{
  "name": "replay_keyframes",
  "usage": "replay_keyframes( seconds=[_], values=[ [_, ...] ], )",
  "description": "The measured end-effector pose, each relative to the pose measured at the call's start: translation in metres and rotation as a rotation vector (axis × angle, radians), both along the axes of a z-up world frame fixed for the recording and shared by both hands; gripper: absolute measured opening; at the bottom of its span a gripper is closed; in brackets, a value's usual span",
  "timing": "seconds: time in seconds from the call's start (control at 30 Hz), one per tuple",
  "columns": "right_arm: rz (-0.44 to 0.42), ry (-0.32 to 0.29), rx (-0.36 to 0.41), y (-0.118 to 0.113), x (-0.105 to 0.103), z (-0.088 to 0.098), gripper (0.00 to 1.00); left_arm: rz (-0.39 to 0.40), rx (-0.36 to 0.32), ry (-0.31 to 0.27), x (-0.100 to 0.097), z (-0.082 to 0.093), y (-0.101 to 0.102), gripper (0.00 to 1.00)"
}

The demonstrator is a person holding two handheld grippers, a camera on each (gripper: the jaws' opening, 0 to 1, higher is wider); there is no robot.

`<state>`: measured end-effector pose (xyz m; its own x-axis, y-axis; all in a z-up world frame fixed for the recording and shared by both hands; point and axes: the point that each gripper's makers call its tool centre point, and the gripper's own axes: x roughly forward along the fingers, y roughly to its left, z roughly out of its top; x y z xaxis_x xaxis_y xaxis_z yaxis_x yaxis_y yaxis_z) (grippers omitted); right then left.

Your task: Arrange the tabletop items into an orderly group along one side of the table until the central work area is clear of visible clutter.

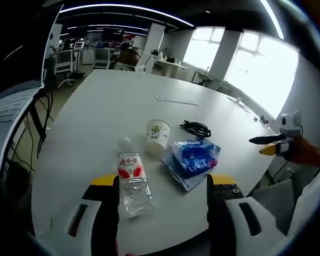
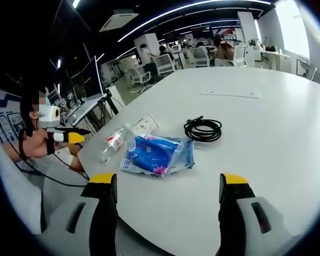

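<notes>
Left tool spread astride clear plastic bottle, crinkly blue pack beside.

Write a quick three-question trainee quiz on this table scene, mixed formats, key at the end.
1. True or false: the water bottle stands upright on the table.
2. Multiple choice: what lies just beyond the blue pack in the right gripper view? A) a coiled black cable B) a stapler C) a mug
3. Fill in: the paper cup sits between the bottle and the ____ pack.

Key
1. False. It lies on its side, its base between the open jaws of the left gripper.
2. A. The right gripper is also open, holding nothing.
3. Blue.
</notes>
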<state>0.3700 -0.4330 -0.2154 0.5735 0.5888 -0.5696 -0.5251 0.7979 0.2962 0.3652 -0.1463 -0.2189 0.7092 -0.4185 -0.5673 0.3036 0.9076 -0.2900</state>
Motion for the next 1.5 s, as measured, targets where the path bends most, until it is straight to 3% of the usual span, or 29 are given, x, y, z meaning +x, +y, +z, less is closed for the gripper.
replay_keyframes(
  seconds=[0.5, 0.57, 0.83, 1.5],
  values=[
    [0.001, -0.003, -0.02, -0.007, -0.007, 0.006, 0.78, 0.009, 0.035, 0.032, 0.02, -0.022, 0.006, 0.64],
    [-0.004, -0.002, -0.02, -0.01, -0.008, 0.005, 0.78, 0.048, 0.04, 0.053, 0.024, -0.026, 0.012, 0.63],
    [-0.018, 0.006, -0.03, -0.018, -0.012, 0.005, 0.78, 0.077, 0.077, 0.103, 0.041, -0.043, 0.016, 0.61],
    [-0.057, 0.035, -0.042, -0.029, -0.025, -0.003, 0.77, 0.038, 0.173, 0.205, 0.072, -0.078, 0.015, 0.56]
  ],
)
